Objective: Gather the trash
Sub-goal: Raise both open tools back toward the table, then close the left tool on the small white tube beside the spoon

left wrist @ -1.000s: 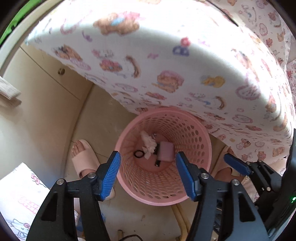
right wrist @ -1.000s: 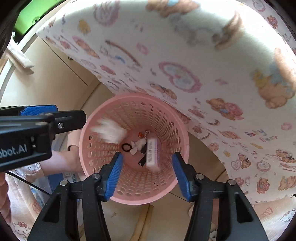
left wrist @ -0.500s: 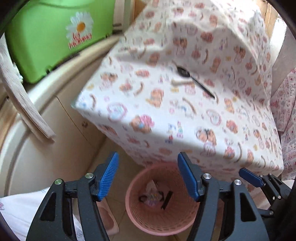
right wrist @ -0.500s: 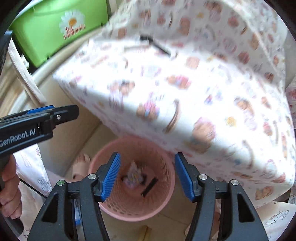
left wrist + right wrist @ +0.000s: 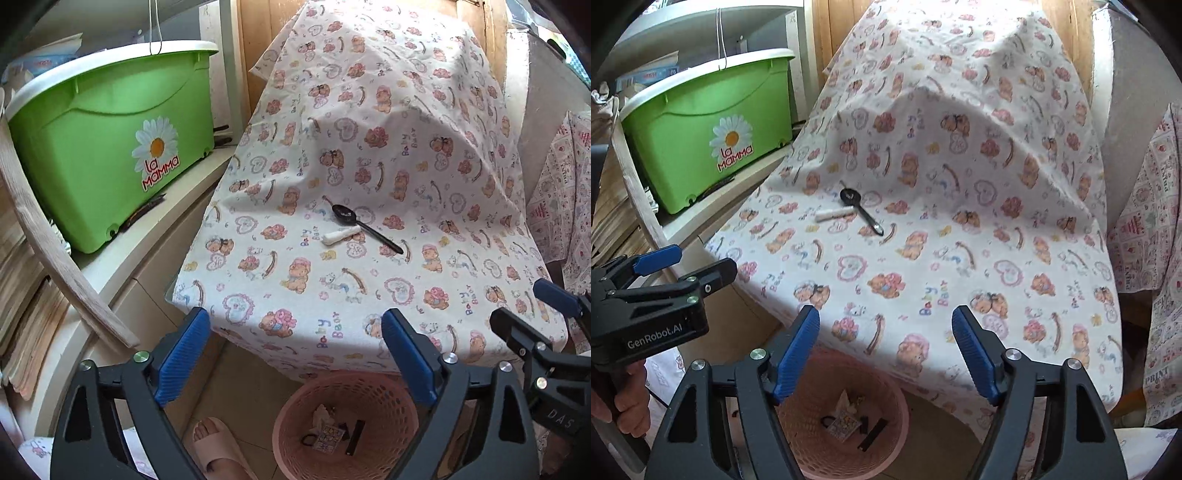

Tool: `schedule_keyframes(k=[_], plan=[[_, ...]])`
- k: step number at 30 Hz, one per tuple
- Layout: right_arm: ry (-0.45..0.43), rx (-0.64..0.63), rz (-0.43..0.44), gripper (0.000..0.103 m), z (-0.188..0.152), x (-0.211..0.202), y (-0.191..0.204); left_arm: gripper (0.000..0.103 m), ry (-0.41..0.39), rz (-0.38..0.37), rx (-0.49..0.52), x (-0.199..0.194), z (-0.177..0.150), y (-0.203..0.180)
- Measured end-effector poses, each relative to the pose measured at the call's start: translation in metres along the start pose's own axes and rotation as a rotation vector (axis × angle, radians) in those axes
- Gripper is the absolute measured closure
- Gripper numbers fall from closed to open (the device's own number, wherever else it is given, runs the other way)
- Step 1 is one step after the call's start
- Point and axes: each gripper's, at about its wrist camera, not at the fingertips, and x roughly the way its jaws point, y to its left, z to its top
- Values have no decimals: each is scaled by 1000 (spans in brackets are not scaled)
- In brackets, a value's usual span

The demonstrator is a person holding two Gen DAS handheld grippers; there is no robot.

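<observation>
Surface: a table draped in a white cloth point(image 5: 369, 155) printed with bears and hearts, rising to a covered hump at the far side.
Left side: a cream cabinet point(image 5: 122, 280) with a green lidded bin point(image 5: 110, 147) marked with a daisy standing on its top; a pale wooden slat point(image 5: 55, 258) leans against it.
Far wall: wood panelling point(image 5: 255, 55).
Right: another patterned cloth point(image 5: 1145, 240) hanging.
Floor: pale tile point(image 5: 236, 398) below the near edge.
Light: bright daylight, with soft shadow across the cloth.

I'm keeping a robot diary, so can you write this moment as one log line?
left gripper: opening, empty | right gripper: opening, empty | pink basket: holds trash | table: black spoon, white roll left
</observation>
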Motion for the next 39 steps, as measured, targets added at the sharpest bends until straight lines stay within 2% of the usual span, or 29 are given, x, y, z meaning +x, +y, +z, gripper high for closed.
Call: schedule_keyframes(k=[2, 4, 9, 12, 14, 17, 21, 26, 29, 31, 34, 35, 37, 39], plan=[[-24, -14, -28, 25, 13, -8, -8, 6, -12, -16, 5, -5, 15, 0], [-37, -18, -20, 25, 28, -12, -14, 5, -24, -23, 5, -8, 32, 0], [-71, -38, -39, 25, 70, -15, -30, 2, -66, -10, 31, -5, 73, -2], [-78, -39, -30, 25, 94, -12, -39, 2, -66, -1, 25, 5, 96, -1], [-76, -32, -27, 25, 106, -7, -44, 2, -59, -25, 11, 11, 106, 1], [-105, -13, -61, 25, 114, 0, -50, 2, -59, -30, 4, 20, 107, 6], [-109, 2, -71, 25, 110, 16, -57, 2, -31, -20, -2, 41, 94, 13], [-30, 39, -45, 25, 98, 47, -68, 2, 95, -22, -68, 77, 81, 24], [-8, 33, -36, 25, 93, 60, -69, 3, 137, -54, -75, 90, 79, 24], [2, 30, -29, 25, 90, 65, -70, 8, 144, -48, -58, 97, 79, 19], [15, 36, -21, 25, 89, 71, -70, 21, 161, -92, 5, 106, 82, 4], [17, 39, -20, 25, 89, 72, -70, 24, 178, -117, 54, 110, 83, -5], [25, 46, -20, 25, 89, 75, -72, 39, 216, -195, 190, 120, 85, -26], [26, 56, -34, 25, 90, 77, -75, 41, 201, -185, 260, 125, 84, -35]])
